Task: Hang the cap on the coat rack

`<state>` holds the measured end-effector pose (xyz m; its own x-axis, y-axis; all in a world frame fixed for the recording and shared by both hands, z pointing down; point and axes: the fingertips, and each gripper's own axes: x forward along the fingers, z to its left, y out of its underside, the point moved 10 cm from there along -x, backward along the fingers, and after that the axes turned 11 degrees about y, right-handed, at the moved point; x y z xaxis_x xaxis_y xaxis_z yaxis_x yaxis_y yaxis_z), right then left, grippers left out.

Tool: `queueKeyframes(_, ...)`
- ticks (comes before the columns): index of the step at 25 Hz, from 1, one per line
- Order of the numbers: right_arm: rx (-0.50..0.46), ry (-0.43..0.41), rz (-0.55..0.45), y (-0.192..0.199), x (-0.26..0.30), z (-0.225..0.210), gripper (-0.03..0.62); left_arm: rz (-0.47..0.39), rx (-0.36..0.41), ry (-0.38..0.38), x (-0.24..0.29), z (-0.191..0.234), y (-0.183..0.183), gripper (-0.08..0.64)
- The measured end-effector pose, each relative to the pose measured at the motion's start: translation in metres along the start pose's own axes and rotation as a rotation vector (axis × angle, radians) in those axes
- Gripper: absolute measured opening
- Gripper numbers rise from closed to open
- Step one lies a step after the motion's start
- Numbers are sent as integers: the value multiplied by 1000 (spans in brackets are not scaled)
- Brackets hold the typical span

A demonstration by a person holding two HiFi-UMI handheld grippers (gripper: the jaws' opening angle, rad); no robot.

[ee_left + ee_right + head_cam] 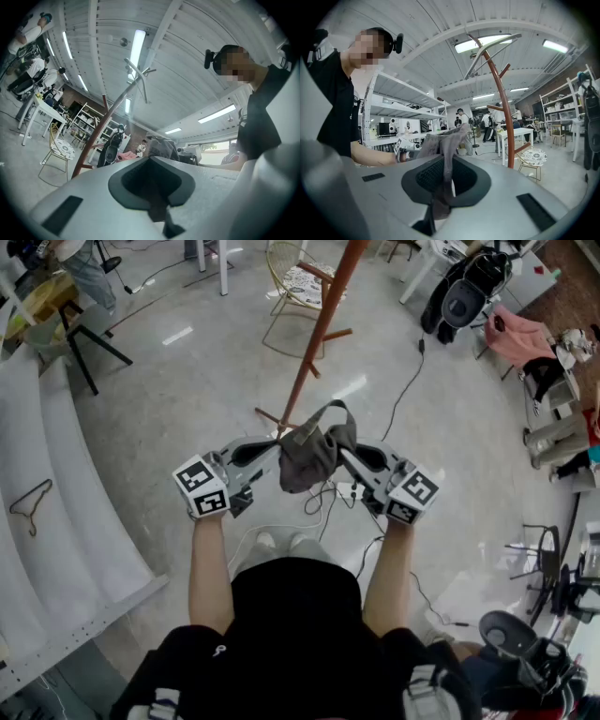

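I hold a grey cap (312, 454) stretched between both grippers at chest height. My left gripper (277, 449) is shut on the cap's left side, and my right gripper (343, 455) is shut on its right side. In the right gripper view a fold of the cap (443, 140) runs down into the closed jaws. In the left gripper view the cap (161, 146) bunches just past the jaws, with dark fabric in the slit. The red-brown coat rack (320, 329) stands just beyond the cap, its pole (502, 103) and top pegs (137, 75) rising above both grippers.
A wire chair (298, 282) stands behind the rack. Cables and a power strip (347, 490) lie on the floor by my feet. A white curved shelf (66, 531) with a hanger (31, 505) runs along the left. A scooter (464, 292) and pink cloth (520, 334) are at the far right.
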<state>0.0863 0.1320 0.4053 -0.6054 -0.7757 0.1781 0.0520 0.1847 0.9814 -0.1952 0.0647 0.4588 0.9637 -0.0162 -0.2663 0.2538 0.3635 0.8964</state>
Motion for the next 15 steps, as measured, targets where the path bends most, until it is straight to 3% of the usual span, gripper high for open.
queueKeyframes(6, 21, -11, -42, -3, 7, -2, 17, -11, 15, -18, 0, 5, -4, 5)
queueKeyframes(15, 21, 30, -16, -2, -8, -1, 17, 4, 5, 7, 12, 5, 0, 5)
